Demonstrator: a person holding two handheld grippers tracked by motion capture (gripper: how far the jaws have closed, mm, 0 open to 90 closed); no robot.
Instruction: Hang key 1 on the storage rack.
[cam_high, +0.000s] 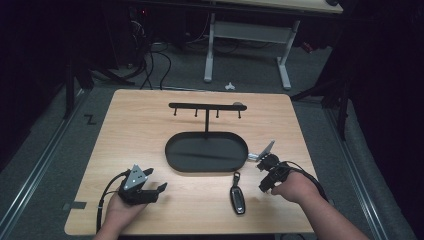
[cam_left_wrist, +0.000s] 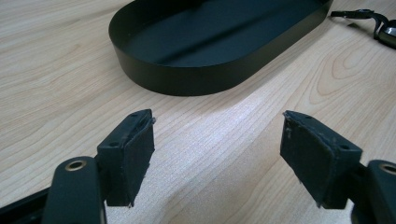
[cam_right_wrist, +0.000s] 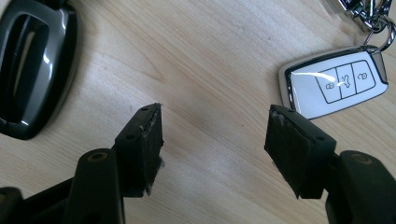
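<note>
Your right gripper (cam_right_wrist: 212, 135) hovers spread between two car keys.
The white key (cam_right_wrist: 336, 84) lies just beyond its jaws, the dark key (cam_right_wrist: 32, 65) opposite; your left gripper (cam_left_wrist: 217, 158), also spread, faces the black tray (cam_left_wrist: 187, 74).

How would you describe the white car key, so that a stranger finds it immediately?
Start at the black oval tray in the middle of the wooden table. Just off its right end, beside the right gripper, lies the white car key. Unlike the dark key fob nearer the person, it is white with three buttons.
</note>
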